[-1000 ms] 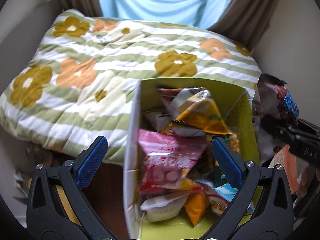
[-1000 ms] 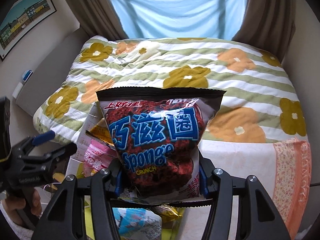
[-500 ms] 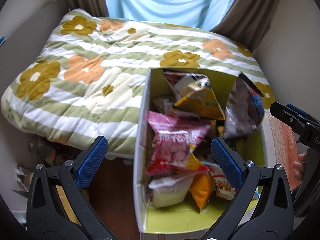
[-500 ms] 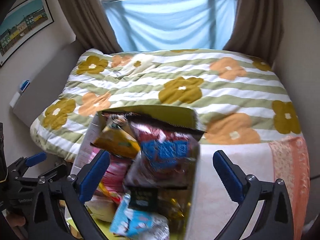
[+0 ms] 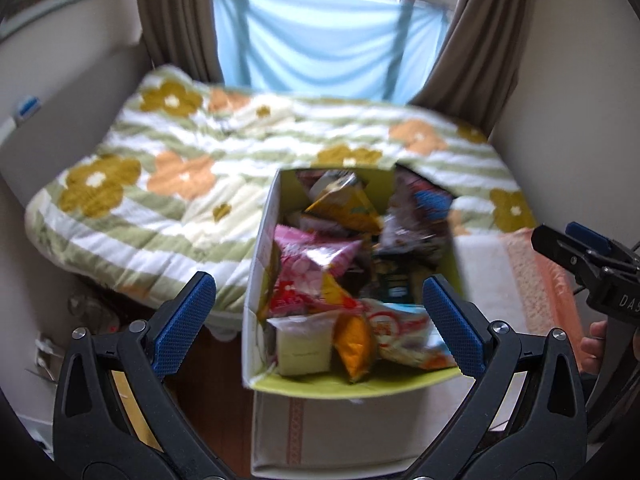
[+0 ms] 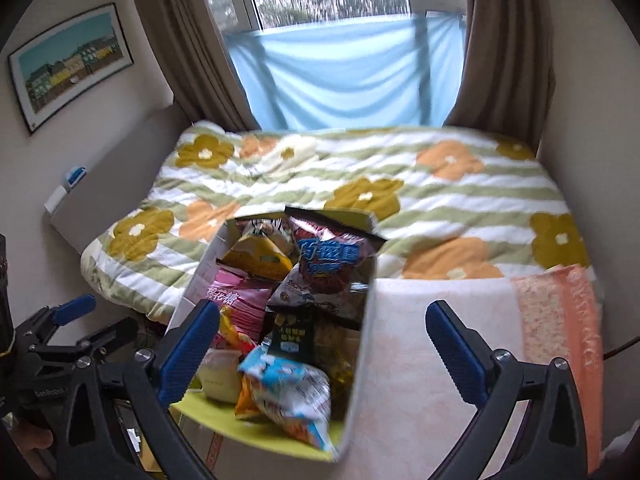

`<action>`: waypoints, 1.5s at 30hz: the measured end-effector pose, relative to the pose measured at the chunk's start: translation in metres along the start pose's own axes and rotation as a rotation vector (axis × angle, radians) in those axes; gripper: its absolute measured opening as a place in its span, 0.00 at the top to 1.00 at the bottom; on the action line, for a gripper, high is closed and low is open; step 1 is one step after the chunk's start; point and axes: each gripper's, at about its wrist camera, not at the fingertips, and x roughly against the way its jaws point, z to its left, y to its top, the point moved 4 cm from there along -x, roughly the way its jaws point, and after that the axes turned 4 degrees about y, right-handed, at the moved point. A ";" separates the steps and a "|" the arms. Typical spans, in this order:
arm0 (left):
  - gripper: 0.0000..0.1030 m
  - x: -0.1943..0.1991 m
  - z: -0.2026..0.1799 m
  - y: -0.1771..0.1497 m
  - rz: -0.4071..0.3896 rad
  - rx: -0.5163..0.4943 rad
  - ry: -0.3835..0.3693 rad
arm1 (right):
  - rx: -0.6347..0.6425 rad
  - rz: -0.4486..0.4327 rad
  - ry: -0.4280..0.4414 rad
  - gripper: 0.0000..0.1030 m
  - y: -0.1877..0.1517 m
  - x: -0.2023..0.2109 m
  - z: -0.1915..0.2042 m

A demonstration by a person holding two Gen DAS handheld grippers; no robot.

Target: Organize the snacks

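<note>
A white box with a yellow-green lining stands at the bed's foot, full of snack bags. The dark red and blue Sponge Crunch bag rests at the box's far right on top of the others. A pink bag and a yellow triangular bag lie beside it. My left gripper is open and empty, above the box's near end. My right gripper is open and empty, back from the box; it also shows in the left wrist view.
A bed with a green-striped flowered quilt fills the room behind the box. A peach and white towel lies right of the box. A cardboard box sits under it. Curtains and a window are behind.
My right gripper opened and let go of the Sponge Crunch bag, which dropped into the box's far right. Both grippers then pulled back and up from the box.
</note>
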 end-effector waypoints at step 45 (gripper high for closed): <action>0.00 0.213 -0.109 -0.125 -0.292 -0.071 0.011 | 0.022 -0.251 -0.285 0.00 -0.130 0.248 -0.059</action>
